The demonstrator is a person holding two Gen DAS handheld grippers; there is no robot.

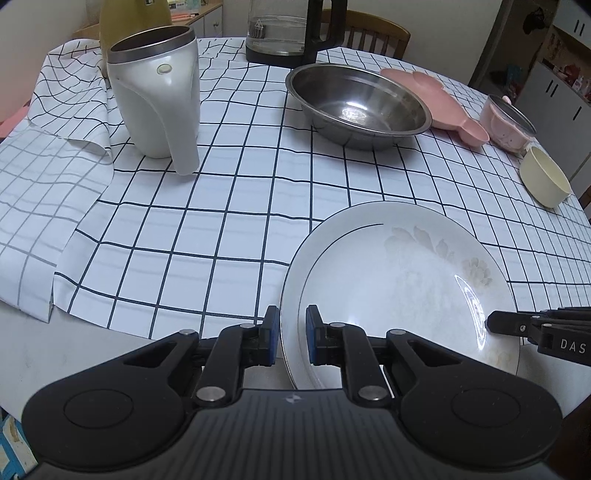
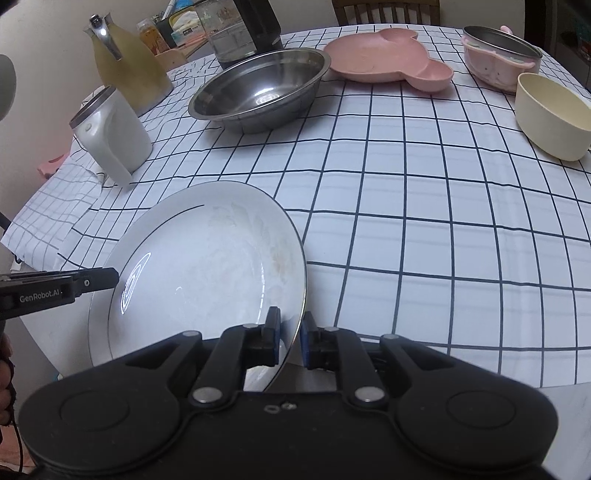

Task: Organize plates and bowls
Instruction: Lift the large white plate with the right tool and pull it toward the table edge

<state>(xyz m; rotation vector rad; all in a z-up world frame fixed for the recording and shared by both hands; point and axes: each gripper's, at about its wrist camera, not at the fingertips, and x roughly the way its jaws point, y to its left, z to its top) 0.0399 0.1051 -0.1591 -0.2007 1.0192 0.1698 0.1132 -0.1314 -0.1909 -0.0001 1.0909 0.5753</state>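
Note:
A white plate (image 1: 399, 291) with a faded flower print is held tilted at the near edge of the table. My left gripper (image 1: 291, 336) straddles its left rim, and a small gap shows at each pad. My right gripper (image 2: 290, 341) straddles the right rim of the same plate (image 2: 207, 277) and grips it. A steel bowl (image 1: 356, 105) sits at the back middle, also in the right wrist view (image 2: 258, 94). A pink bear-shaped plate (image 2: 388, 59), a pink lidded bowl (image 2: 498, 61) and a cream bowl (image 2: 552, 116) stand at the back right.
A white kettle-like jug (image 1: 157, 96) stands at the back left on the checked tablecloth (image 1: 229, 229). A glass kettle on a black base (image 1: 284, 33) and a yellow jug (image 2: 125, 70) stand at the far edge. A wooden chair (image 1: 373, 31) is behind the table.

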